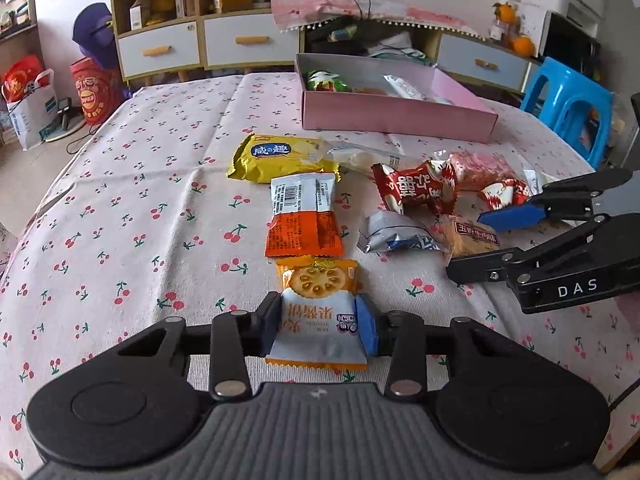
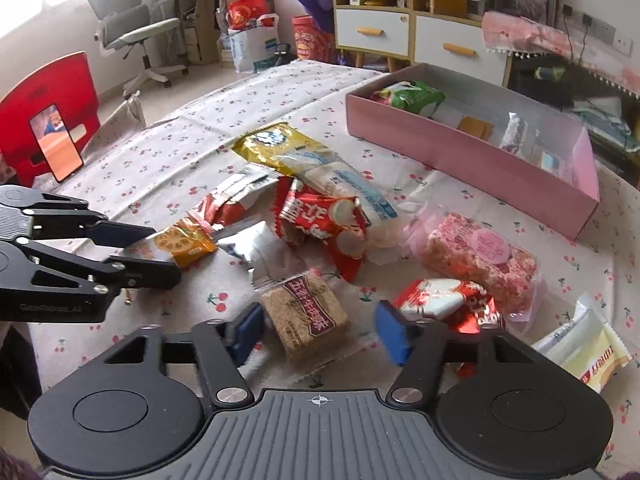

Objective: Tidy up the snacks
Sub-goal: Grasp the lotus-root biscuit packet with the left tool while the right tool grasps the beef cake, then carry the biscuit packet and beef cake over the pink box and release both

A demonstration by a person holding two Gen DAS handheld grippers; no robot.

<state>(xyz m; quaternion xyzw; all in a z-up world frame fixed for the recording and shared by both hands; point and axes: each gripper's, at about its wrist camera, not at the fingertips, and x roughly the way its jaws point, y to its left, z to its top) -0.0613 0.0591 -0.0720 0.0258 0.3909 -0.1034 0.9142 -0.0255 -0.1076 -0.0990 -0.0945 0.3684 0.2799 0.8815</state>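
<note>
Squeezing the cookie pack on the table, the left gripper has it tight. The right gripper sits open around the brown bar, not touching. Pulling fast could drop it before the pink box.

Orange-and-white cracker packet lies flat on the cloth; loose snacks crowd nearby: yellow pack, orange pack, red wrappers, brown bar; pink box holds several
</note>
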